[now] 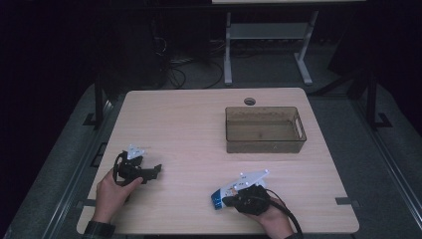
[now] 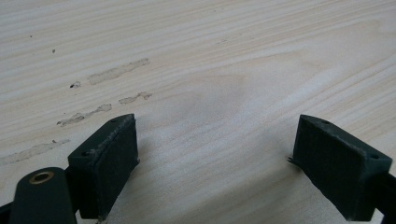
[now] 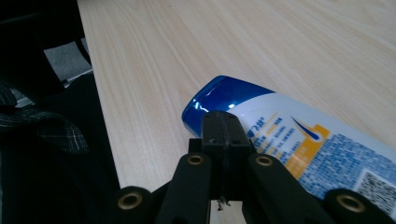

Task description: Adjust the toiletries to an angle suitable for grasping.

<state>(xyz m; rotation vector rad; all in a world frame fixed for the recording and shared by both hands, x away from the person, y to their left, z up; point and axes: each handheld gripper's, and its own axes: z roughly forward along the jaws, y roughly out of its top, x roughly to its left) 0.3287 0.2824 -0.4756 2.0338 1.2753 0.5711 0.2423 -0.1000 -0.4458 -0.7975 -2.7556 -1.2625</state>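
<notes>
A blue-capped bottle (image 3: 299, 140) lies on its side near the front edge of the light wooden tabletop (image 1: 189, 129), right beside the right hand-held gripper (image 1: 230, 200). Its rounded cap end is glossy deep blue with a bright highlight; the body is white, printed with a blue mosaic pattern, an orange-yellow panel, small lettering and a square code patch toward the far end. In the right gripper view that gripper's two black jaws are pressed flat against each other, clenched with nothing between them, and the bottle lies just beyond and to one side of their tips; whether they touch it cannot be told. The left hand-held gripper (image 2: 215, 154) rests at the left side of the tabletop, its jaws released and standing wide apart over bare wood with a few faint smudges. A translucent brown plastic bin (image 1: 264, 130) stands toward the far right of the tabletop, well apart from the bottle.
</notes>
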